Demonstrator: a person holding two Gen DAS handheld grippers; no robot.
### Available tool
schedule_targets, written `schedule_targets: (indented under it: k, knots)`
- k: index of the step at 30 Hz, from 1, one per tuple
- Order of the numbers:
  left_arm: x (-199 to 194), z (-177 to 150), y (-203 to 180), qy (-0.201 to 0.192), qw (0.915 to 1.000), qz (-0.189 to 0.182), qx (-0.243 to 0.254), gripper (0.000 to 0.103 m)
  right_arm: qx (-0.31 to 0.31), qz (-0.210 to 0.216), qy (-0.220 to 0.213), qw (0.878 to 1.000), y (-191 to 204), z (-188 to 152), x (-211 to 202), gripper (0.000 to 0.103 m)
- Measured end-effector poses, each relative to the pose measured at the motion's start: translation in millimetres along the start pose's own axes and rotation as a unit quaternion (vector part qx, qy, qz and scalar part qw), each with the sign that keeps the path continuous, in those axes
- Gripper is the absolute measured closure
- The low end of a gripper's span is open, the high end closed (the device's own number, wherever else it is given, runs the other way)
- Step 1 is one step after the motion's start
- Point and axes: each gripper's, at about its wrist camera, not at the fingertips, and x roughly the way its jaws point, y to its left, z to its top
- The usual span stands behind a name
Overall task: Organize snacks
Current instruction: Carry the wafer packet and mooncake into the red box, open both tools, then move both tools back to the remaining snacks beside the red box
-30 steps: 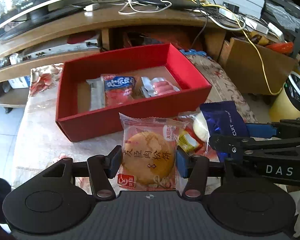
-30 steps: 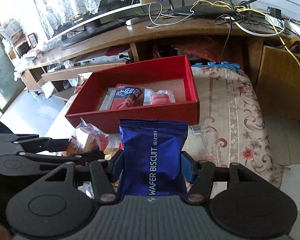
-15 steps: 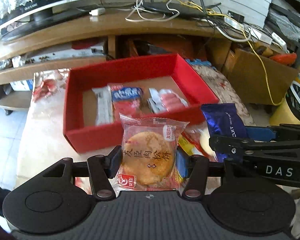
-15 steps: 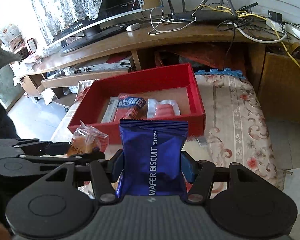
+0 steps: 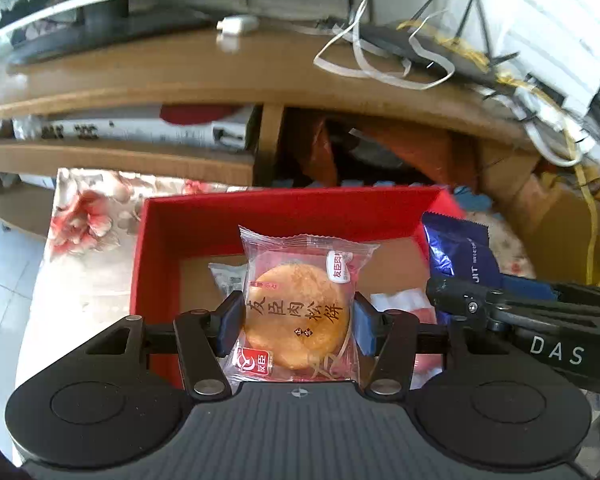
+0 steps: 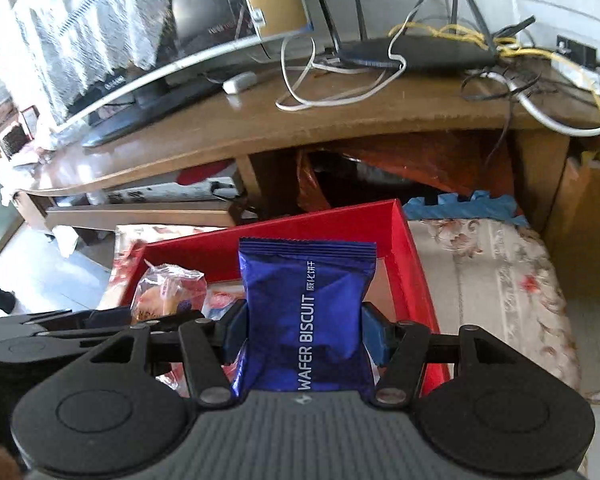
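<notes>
Left gripper (image 5: pixel 296 322) is clamping a clear-wrapped round meat floss cake (image 5: pixel 298 312) between its blue pads, holding it upright at frame center in the left wrist view, over the open red box (image 5: pixel 160 240). Right gripper (image 6: pixel 304 330) is pinching a blue wafer biscuit pack (image 6: pixel 306 312) the same way, upright at center of the right wrist view, also in front of the red box (image 6: pixel 412 268). Both grippers are sitting side by side: the biscuit pack (image 5: pixel 458 254) and right gripper are showing at the right edge of the left view, the cake (image 6: pixel 168 294) at lower left of the right view. A white packet (image 5: pixel 228 278) and a pink-red packet (image 5: pixel 404 302) are lying on the box floor. The box is resting on a floral tablecloth (image 6: pixel 492 264); a wooden TV stand (image 6: pixel 340 120) with a router (image 6: pixel 420 54) and cables is filling the upper frame.
</notes>
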Motion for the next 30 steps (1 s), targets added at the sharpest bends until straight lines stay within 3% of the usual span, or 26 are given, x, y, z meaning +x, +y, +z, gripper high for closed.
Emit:
schedule_targets:
  k: [3, 7, 10, 13, 17, 20, 24, 30]
  knots:
    - [10.2, -0.2, 3.5, 0.011, 0.9996, 0.024, -0.002, 0.036, -0.008, -0.002, 0.029, 1.000, -2.8, 3.0, 30.3, 0.046]
    - [0.7, -1.1, 14.9, 0.003, 0.9992, 0.039, -0.010, 0.017, -0.010, 0.004, 0.042, 0.999, -8.2, 2.3, 44.3, 0.044]
    - [-22.0, -5.9, 23.8, -0.015, 0.9990, 0.035, -0.025, 0.018, -0.034, -0.011, 0.023, 0.999, -3.5, 1.8, 39.6, 0.042]
    - [-58.5, -20.2, 29.9, -0.032, 0.9986, 0.031, -0.027, 0.018, -0.045, -0.009, -0.007, 0.999, 4.7, 3.2, 21.9, 0.041]
    - [-109.6, -53.2, 34.2, -0.077, 0.9951, 0.060, -0.011, 0.017, -0.072, -0.010, -0.057, 0.996, 16.0, -4.7, -25.2, 0.039]
    - [-140.3, -77.6, 41.5, -0.094, 0.9929, 0.069, -0.027, 0.016, -0.065, -0.004, -0.079, 0.995, 24.4, -21.7, -63.5, 0.037]
    - [-161.2, -101.9, 40.1, -0.096, 0.9932, 0.063, -0.022, 0.016, -0.063, 0.007, -0.074, 0.995, 41.9, -56.6, -96.9, 0.037]
    - [-170.2, -128.1, 43.8, -0.084, 0.9947, 0.057, -0.020, 0.016, -0.075, 0.007, -0.046, 0.996, 59.7, -100.8, -115.7, 0.037]
